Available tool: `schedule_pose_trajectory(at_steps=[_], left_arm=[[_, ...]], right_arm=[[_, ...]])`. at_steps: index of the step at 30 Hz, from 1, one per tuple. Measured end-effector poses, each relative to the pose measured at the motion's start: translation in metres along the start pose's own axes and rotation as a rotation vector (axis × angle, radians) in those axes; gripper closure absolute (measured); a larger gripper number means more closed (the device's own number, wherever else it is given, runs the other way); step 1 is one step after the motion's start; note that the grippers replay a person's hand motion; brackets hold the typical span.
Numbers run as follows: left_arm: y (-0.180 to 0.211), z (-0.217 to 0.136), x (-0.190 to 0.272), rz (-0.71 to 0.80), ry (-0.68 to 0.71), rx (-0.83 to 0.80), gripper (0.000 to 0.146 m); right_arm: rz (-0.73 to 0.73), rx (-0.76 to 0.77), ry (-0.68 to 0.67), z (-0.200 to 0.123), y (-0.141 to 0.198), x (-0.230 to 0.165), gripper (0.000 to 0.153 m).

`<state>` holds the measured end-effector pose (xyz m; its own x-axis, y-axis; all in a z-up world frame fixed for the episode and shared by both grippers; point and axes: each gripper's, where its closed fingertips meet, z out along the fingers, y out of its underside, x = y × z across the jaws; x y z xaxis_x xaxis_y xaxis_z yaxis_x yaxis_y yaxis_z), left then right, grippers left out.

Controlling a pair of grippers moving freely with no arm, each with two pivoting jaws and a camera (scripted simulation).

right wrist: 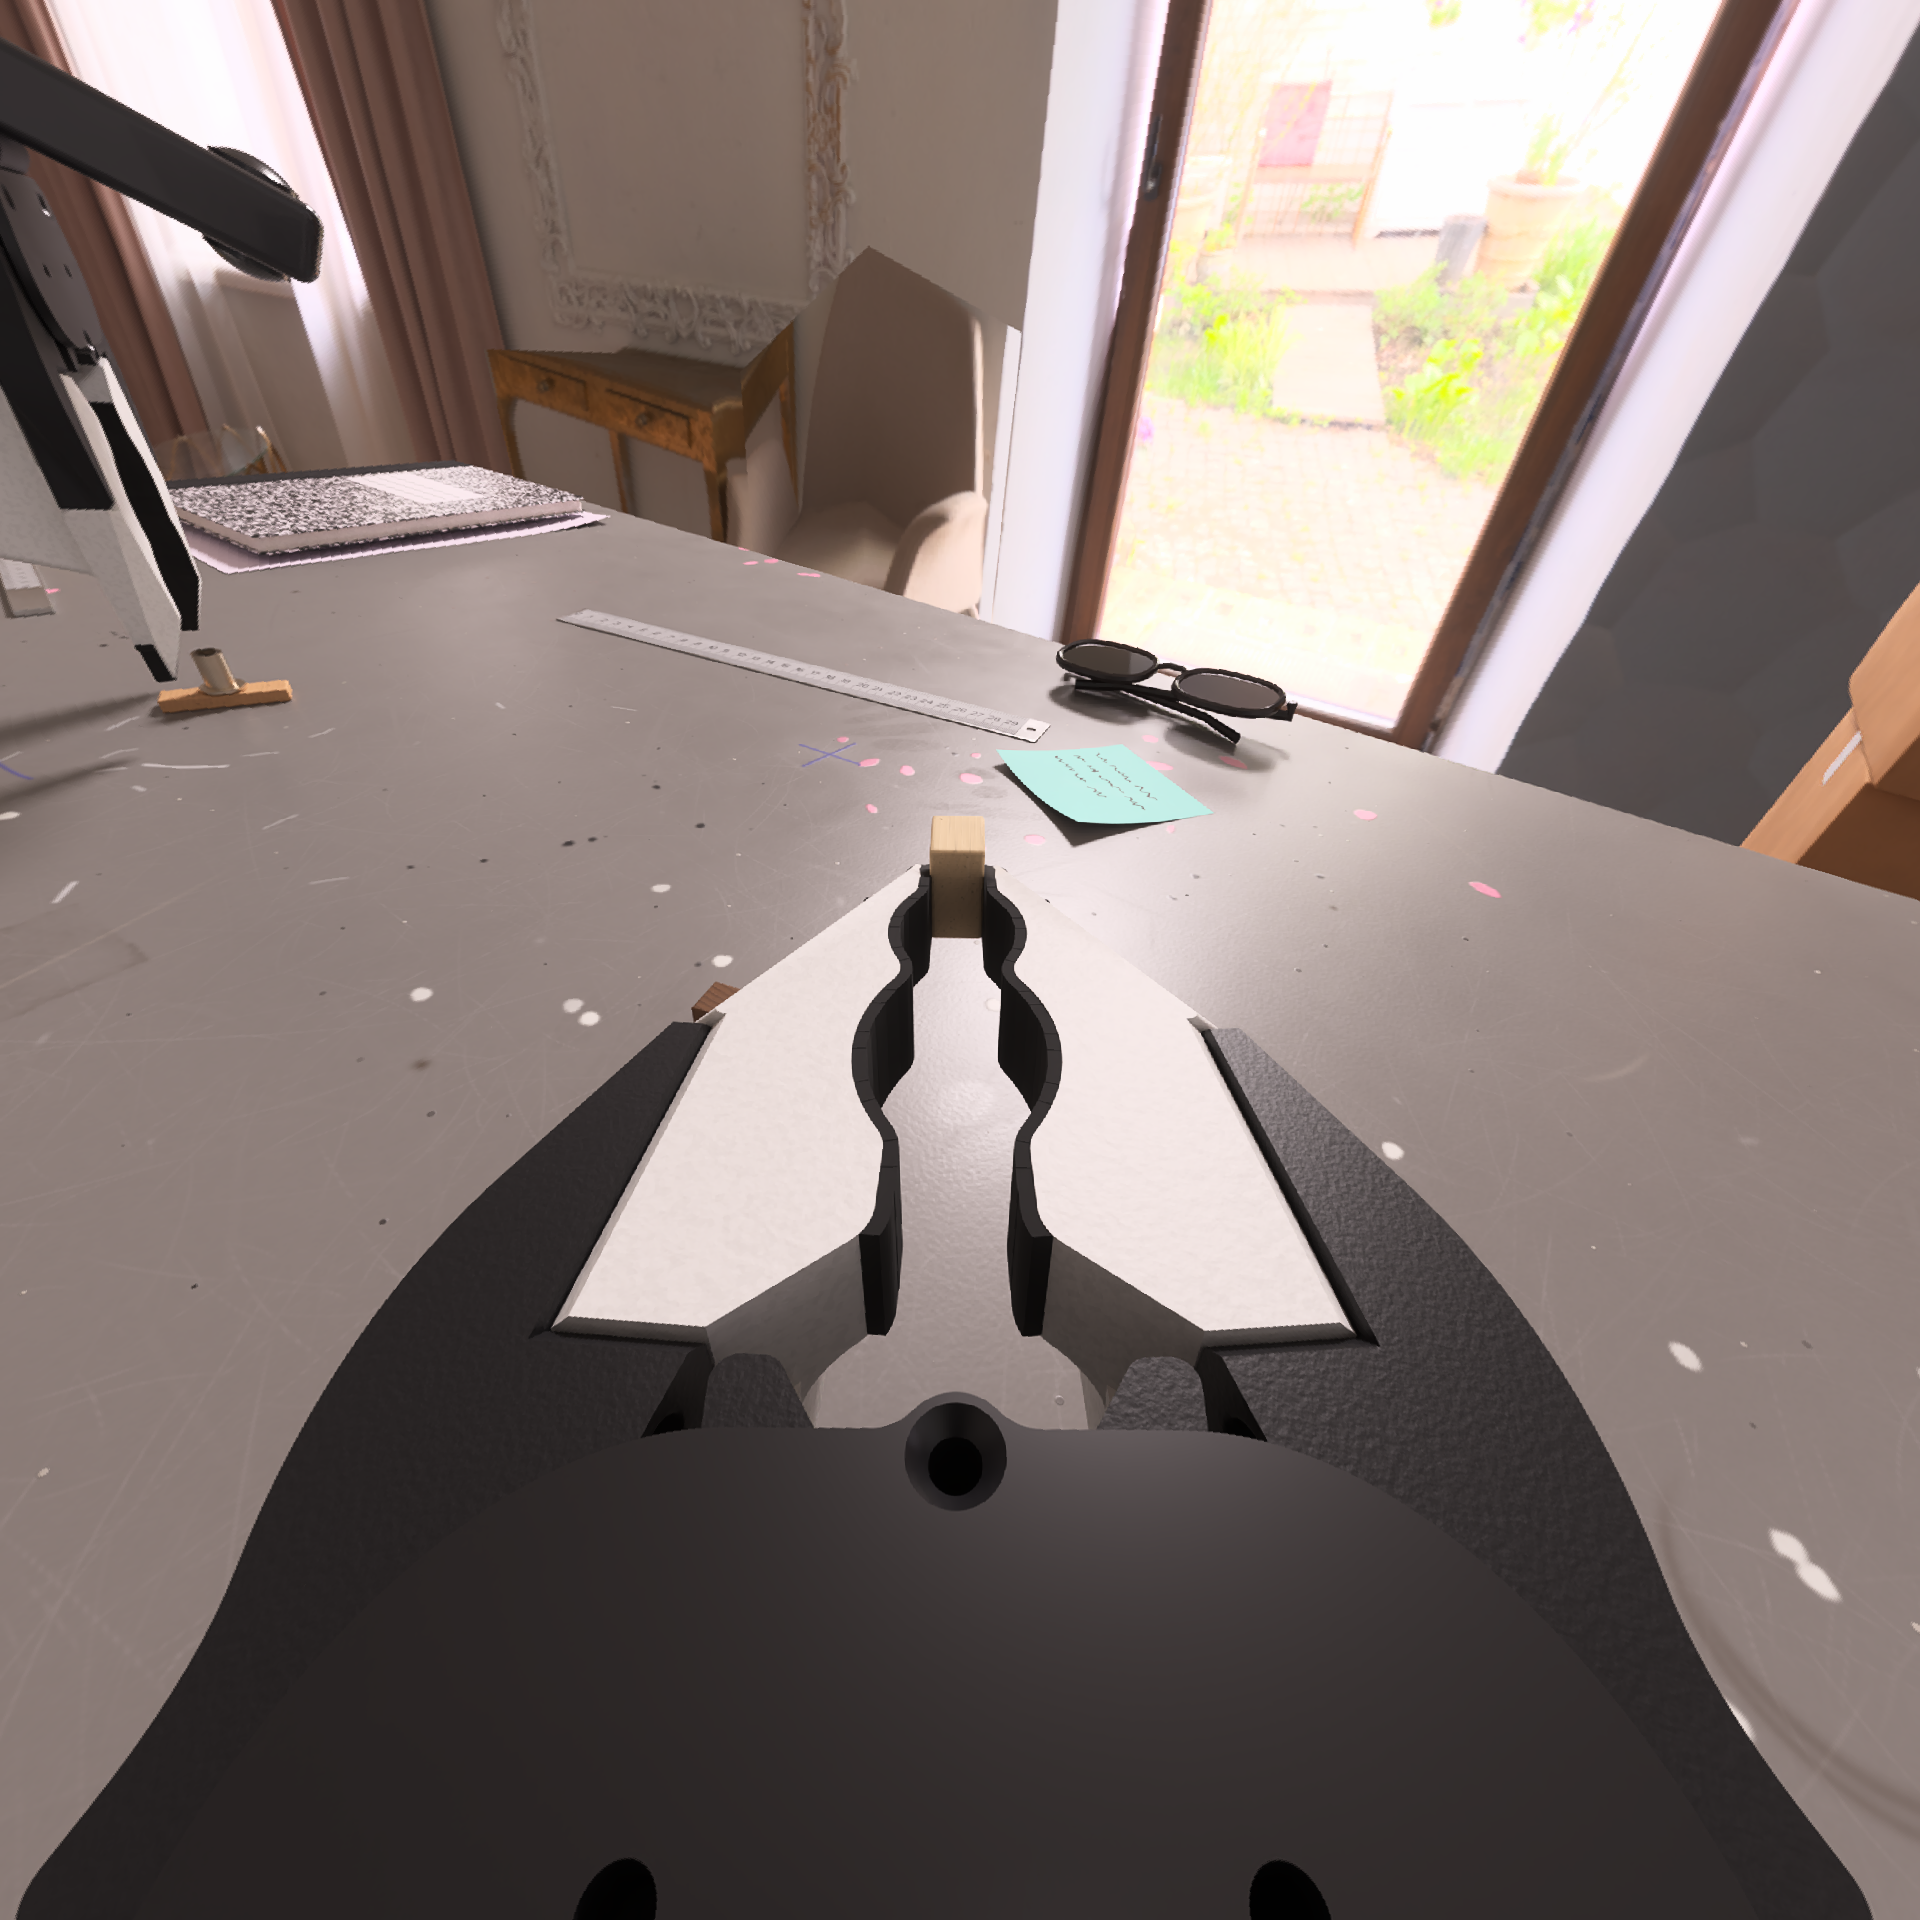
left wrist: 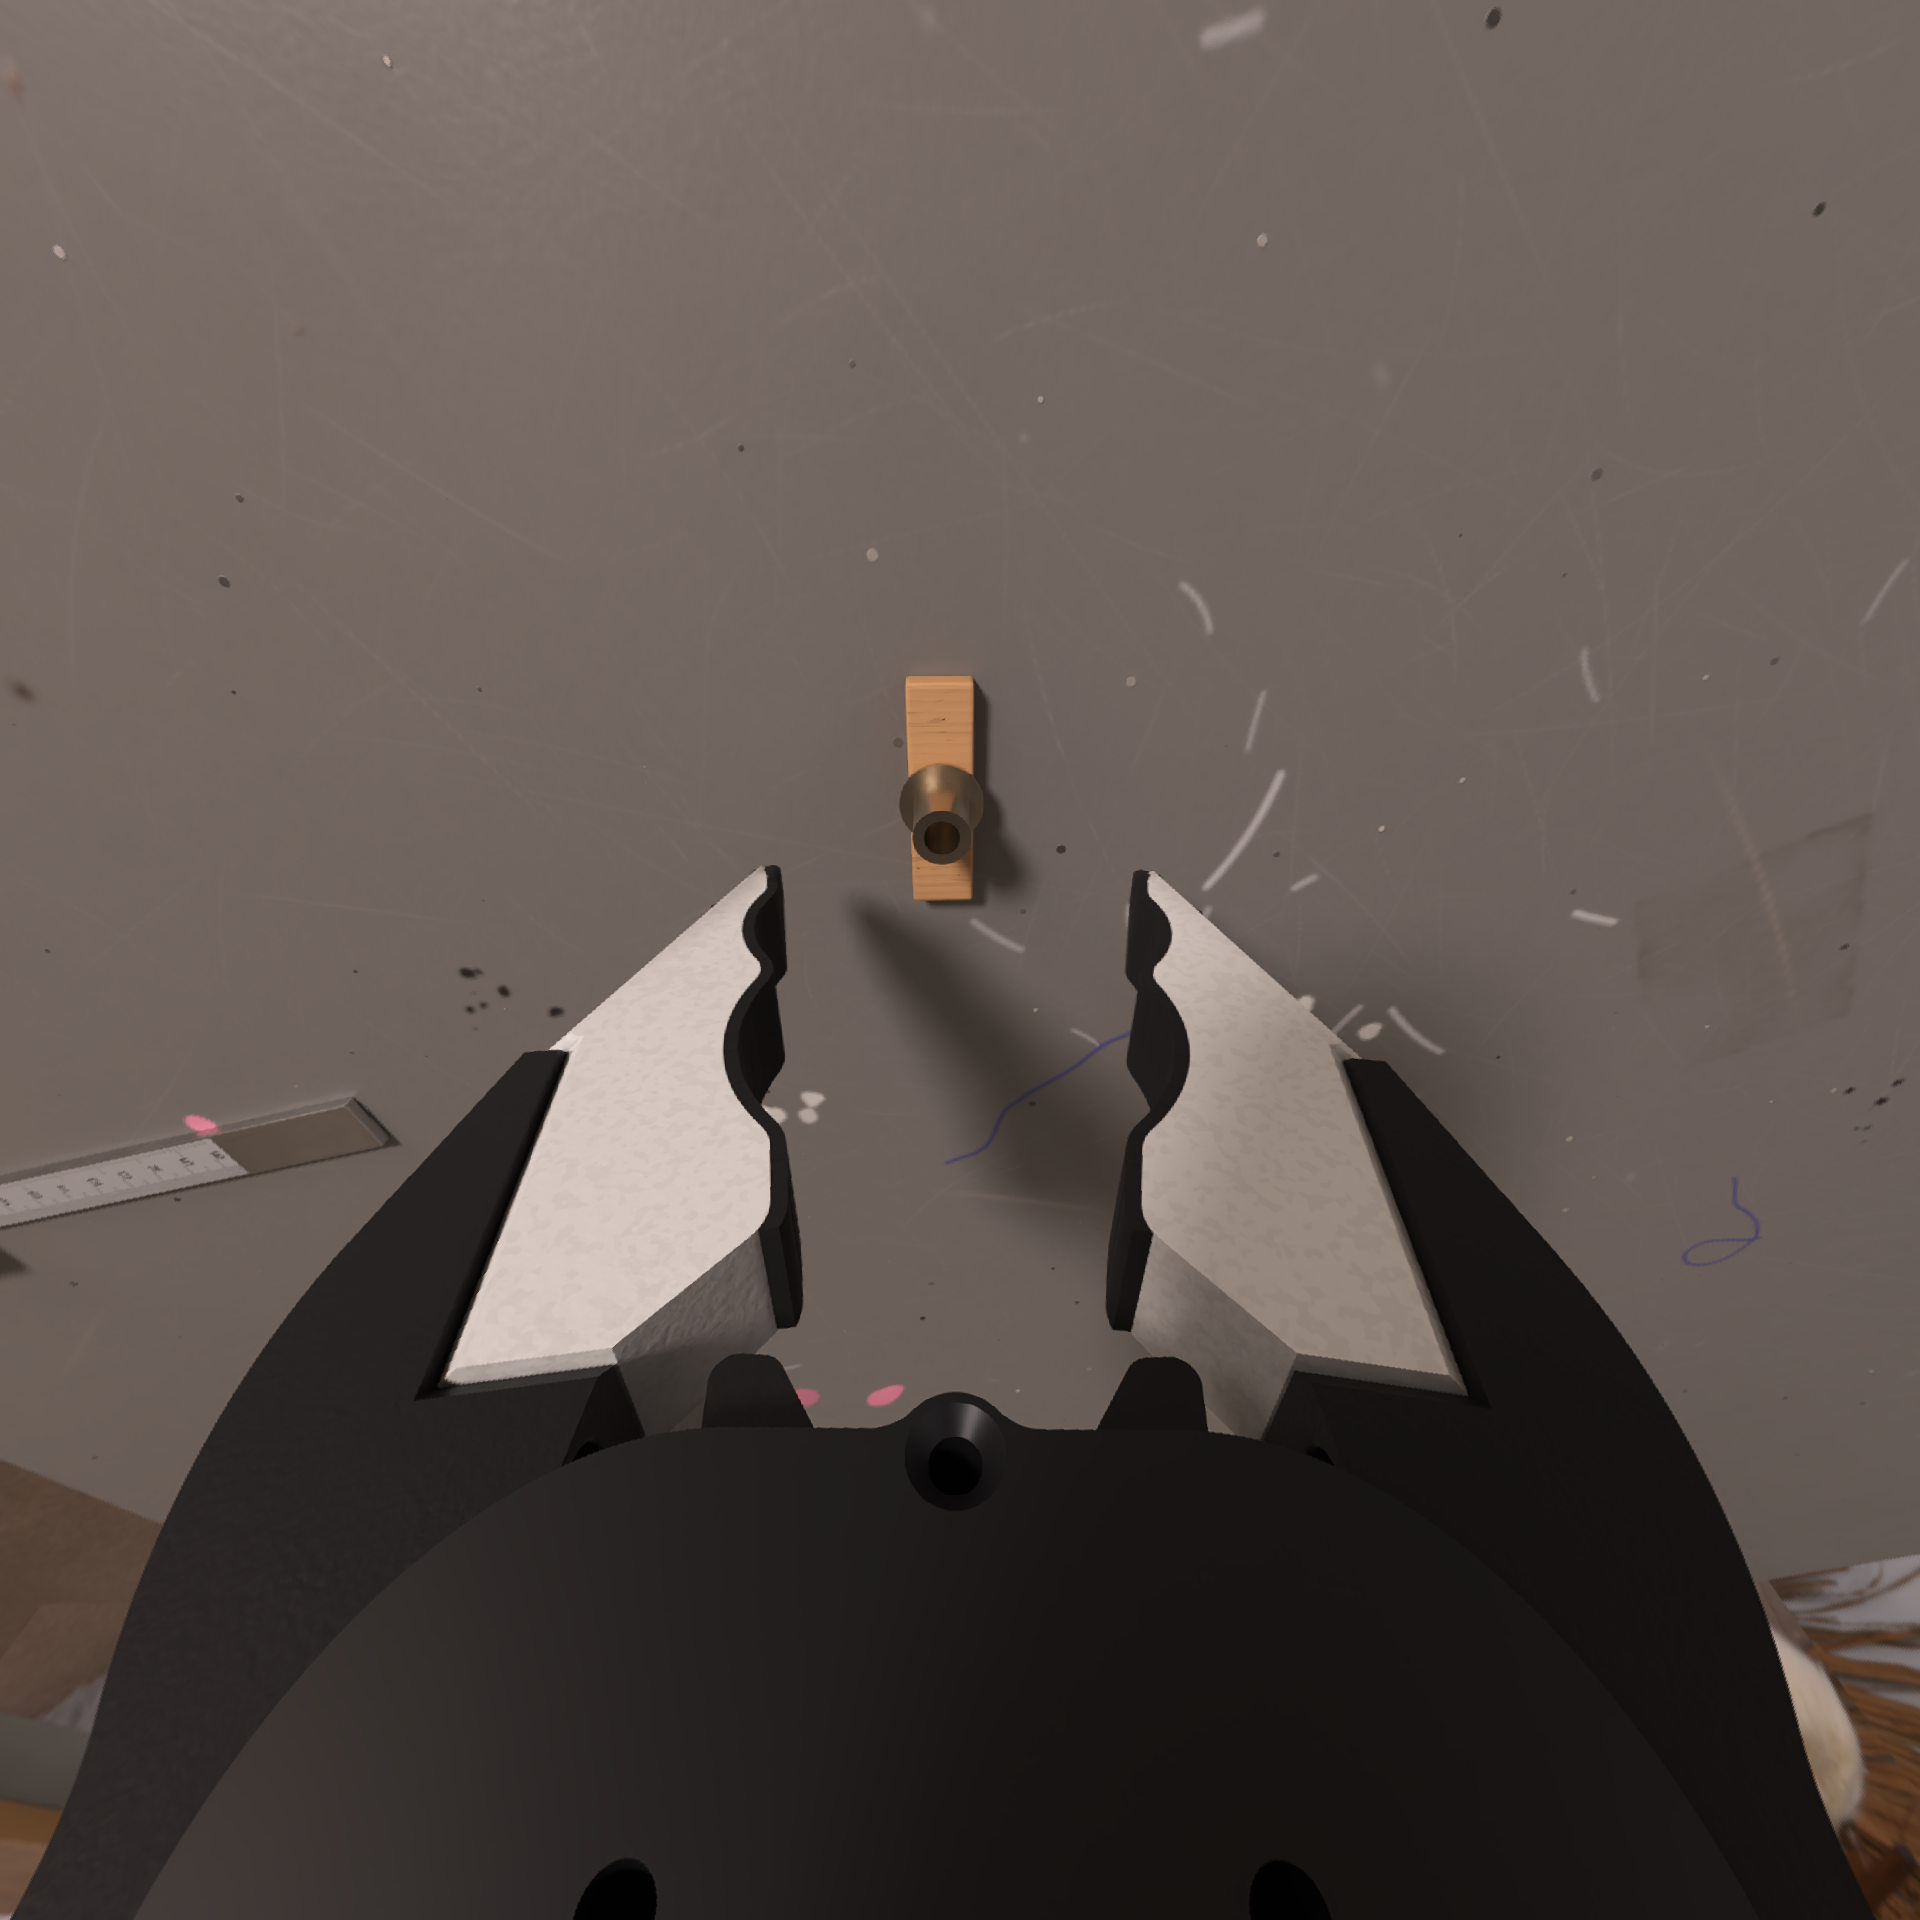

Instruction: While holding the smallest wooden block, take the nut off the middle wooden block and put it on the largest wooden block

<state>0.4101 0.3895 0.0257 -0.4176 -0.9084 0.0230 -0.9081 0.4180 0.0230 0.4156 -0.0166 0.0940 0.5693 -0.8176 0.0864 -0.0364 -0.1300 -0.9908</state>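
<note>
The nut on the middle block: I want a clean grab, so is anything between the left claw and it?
Nothing visible. The left claw is open above the nut, which stands upright on the middle block; only bare table surrounds them.

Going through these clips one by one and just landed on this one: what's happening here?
The right tongs are shut on a small wooden block, held above the grey table. The left tongs hang open over a second block with the nut standing on it, not touching it yet. A brown corner by the right tongs may be the third block; too little shows to tell.
</note>
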Motion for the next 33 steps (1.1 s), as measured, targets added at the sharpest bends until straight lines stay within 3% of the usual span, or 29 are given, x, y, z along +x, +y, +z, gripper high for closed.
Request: schedule_pose_trajectory(at_steps=[5, 19, 27, 33], left_arm=[[-0.0003, 0.0018, -0.0026, -0.011, -0.001, -0.038, 0.098], [0.0038, 0.0039, 0.0021, -0.003, 0.020, -0.120, 0.113], [0.0022, 0.0049, -0.0019, -0.017, 0.018, -0.115, 0.114], [-0.0003, 0.0083, -0.0025, -0.012, 0.031, -0.119, 0.135]], right_arm=[[-0.002, -0.002, -0.003, 0.0004, 0.0002, -0.0008, 0.145], [-0.007, -0.005, -0.010, 0.0010, 0.0004, -0.0026, 0.145], [-0.010, -0.007, -0.013, 0.0012, 0.0008, -0.0036, 0.145], [-0.010, -0.009, -0.016, 0.0013, 0.0012, -0.0038, 0.144]])
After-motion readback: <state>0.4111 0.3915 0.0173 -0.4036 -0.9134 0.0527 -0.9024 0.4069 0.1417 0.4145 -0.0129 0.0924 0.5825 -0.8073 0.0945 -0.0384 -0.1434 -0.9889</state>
